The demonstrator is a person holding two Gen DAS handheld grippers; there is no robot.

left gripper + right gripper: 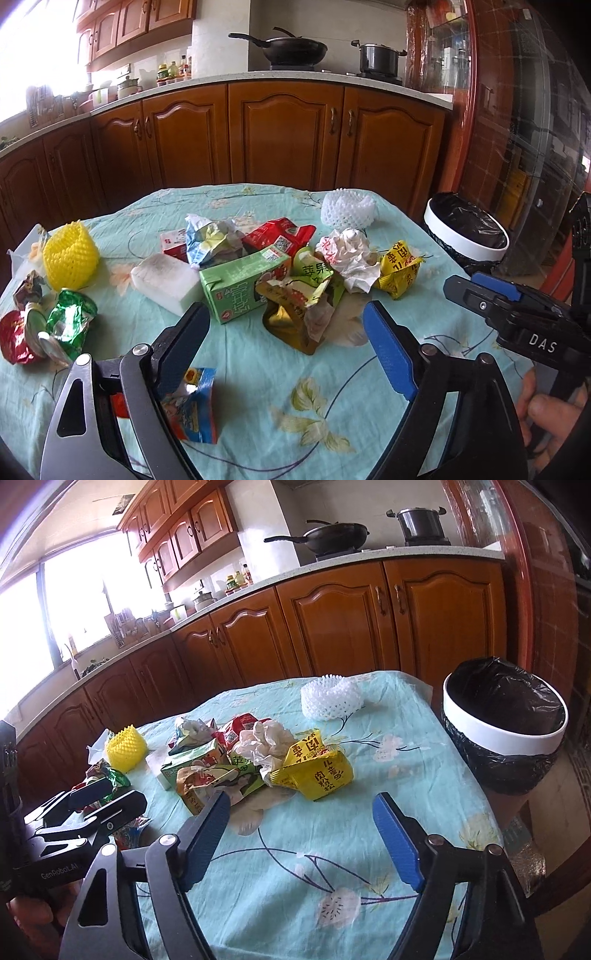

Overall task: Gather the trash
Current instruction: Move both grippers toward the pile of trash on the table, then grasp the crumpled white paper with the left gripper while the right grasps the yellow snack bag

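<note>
Both tongs stand apart with nothing between their pads. The left tongs (286, 343) hover over the near part of the counter (258, 387), which is covered by a pale blue flowered cloth. The trash pile lies just ahead of them: a gold wrapper (295, 314) sits closest, in line with the gap between the pads, with a green carton (243, 284) just left of it, touching it. A blue snack packet (194, 406) lies under the left pad, partly hidden. The right tongs (303, 838) hover over bare cloth; a yellow wrapper (314, 771) lies ahead of them, near but apart, with crumpled white paper (264, 744) behind it. The bin (506, 734), lined with a black bag, stands off the counter's right edge, well apart from both tongs.
</note>
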